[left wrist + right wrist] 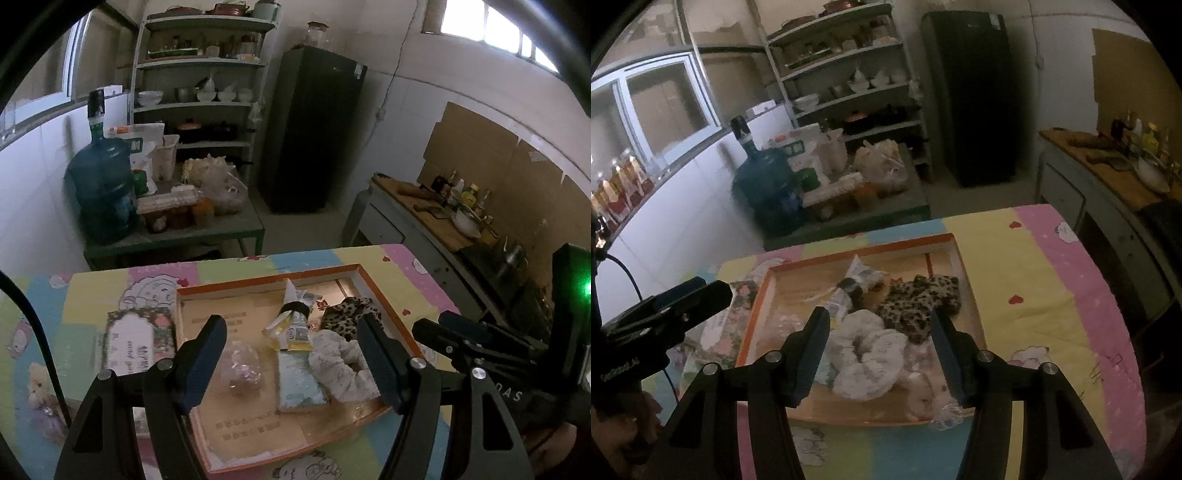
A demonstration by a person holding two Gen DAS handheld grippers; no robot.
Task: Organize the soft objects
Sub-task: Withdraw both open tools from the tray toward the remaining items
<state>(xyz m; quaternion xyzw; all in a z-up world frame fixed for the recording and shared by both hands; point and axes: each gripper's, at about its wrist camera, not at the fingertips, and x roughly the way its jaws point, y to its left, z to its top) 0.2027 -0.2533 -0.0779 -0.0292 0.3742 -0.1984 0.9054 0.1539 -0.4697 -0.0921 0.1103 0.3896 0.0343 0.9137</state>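
**Crowded tray risks a double grab**

Both the left gripper (291,363) and right gripper (879,356) are being held apart, empty, above the orange tray (384,295). Inside it, the white scrunchie (866,356) is touching the leopard scrunchie (918,304) and packets (291,330); neighbours could be dragged out together.

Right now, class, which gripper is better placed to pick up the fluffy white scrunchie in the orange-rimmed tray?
Probably the right gripper: its open jaws already frame the fluffy white scrunchie. The open left gripper frames a clear plastic bag and snack packets instead.
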